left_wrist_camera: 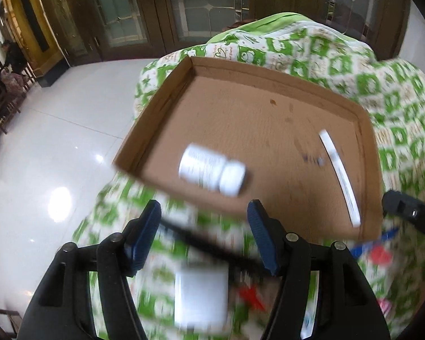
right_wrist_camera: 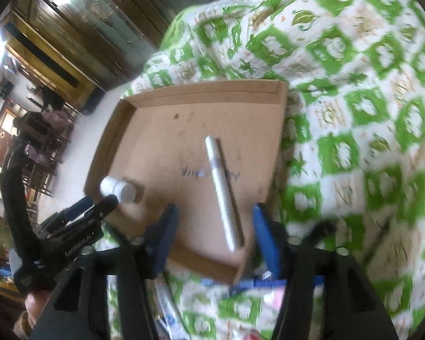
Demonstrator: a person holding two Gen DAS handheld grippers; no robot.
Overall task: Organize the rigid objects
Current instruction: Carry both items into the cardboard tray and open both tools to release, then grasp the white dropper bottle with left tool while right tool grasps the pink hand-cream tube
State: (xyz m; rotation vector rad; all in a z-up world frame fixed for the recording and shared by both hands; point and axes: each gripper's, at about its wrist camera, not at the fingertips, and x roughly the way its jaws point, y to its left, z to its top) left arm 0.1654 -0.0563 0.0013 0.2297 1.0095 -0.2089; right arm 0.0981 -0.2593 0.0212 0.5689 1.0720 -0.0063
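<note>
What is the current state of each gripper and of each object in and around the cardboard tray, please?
left gripper: open, holding nothing, at the tray's near edge.
right gripper: open, holding nothing, astride the tray's near corner.
cardboard tray: lying on the green-patterned cloth, holding two things.
white bottle: capped, lying on its side in the tray.
white pen: capped as far as can be seen, lying flat in the tray.
</note>
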